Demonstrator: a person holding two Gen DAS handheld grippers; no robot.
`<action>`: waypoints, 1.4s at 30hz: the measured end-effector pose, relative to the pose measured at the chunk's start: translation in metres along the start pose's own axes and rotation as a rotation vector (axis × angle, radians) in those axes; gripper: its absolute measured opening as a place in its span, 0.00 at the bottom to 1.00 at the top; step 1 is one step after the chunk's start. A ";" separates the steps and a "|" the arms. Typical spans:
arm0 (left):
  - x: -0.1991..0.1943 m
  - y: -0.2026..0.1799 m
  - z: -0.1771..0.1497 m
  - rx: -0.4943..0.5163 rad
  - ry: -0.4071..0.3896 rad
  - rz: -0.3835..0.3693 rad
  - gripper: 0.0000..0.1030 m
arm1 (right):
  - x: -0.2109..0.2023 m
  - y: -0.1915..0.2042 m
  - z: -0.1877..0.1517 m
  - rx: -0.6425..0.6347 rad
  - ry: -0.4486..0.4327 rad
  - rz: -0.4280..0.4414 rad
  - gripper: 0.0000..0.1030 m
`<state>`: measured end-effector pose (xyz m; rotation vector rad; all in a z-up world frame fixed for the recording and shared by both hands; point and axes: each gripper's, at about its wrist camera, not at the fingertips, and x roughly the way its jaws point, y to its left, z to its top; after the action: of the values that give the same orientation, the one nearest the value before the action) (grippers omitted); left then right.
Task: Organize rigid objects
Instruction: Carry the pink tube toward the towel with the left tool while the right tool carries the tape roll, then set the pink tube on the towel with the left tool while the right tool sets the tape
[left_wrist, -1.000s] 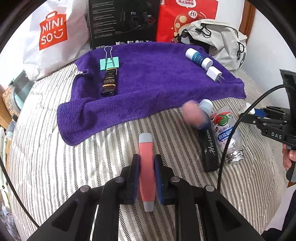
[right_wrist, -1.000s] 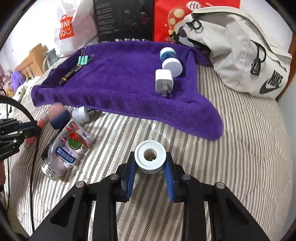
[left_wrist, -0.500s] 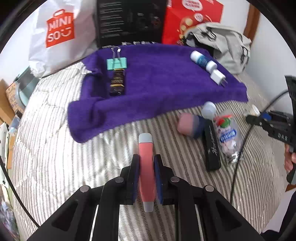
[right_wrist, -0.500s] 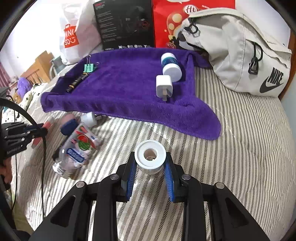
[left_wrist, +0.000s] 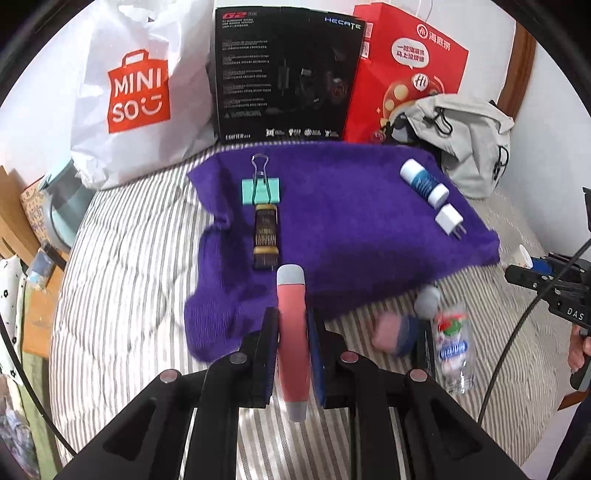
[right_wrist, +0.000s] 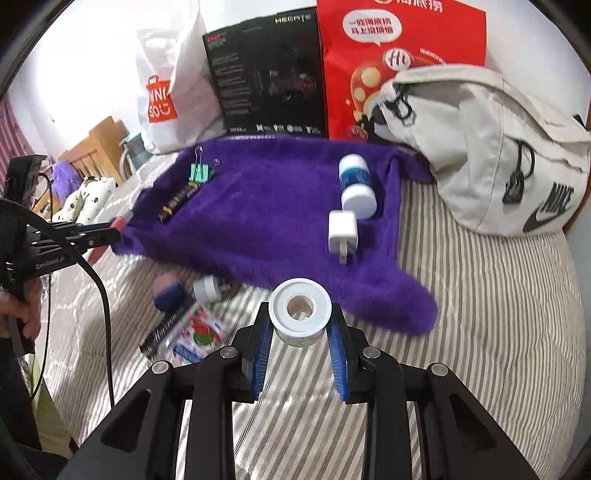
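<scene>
My left gripper (left_wrist: 291, 325) is shut on a pink stick with grey ends (left_wrist: 292, 332), held over the near edge of the purple towel (left_wrist: 351, 229). On the towel lie a green binder clip (left_wrist: 260, 189), a dark tube (left_wrist: 266, 236), a blue-and-white bottle (left_wrist: 424, 181) and a white charger plug (left_wrist: 449, 220). My right gripper (right_wrist: 300, 325) is shut on a white tape roll (right_wrist: 300, 312), just short of the towel's near right corner (right_wrist: 399, 306). The left gripper (right_wrist: 92, 234) shows at the left of the right wrist view.
Off the towel on the striped bedding (left_wrist: 122, 295) lie a pink-and-blue object (left_wrist: 393, 334), a white cap (left_wrist: 426, 301), a clear bottle (left_wrist: 452, 345) and a black strip (right_wrist: 162, 332). A white shopping bag (left_wrist: 136, 92), black box (left_wrist: 284, 74), red bag (left_wrist: 402, 70) and grey backpack (right_wrist: 480, 147) line the back.
Both grippers have moved forward toward the purple towel with their objects still held. The left one now reaches over the towel's near edge; the loose items have dropped back to the right.
</scene>
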<state>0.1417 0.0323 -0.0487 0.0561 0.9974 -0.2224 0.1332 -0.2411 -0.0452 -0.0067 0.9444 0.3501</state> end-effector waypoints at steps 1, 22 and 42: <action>0.000 0.001 0.002 -0.002 -0.001 -0.004 0.15 | 0.000 0.000 0.005 -0.002 -0.004 0.000 0.28; 0.090 -0.002 0.058 0.004 0.082 -0.046 0.15 | 0.091 0.003 0.060 -0.070 0.102 0.032 0.28; 0.103 -0.007 0.057 0.003 0.081 -0.074 0.33 | 0.102 -0.002 0.056 -0.086 0.130 0.076 0.33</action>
<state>0.2411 0.0007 -0.1035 0.0308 1.0806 -0.2914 0.2327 -0.2041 -0.0937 -0.0732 1.0597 0.4652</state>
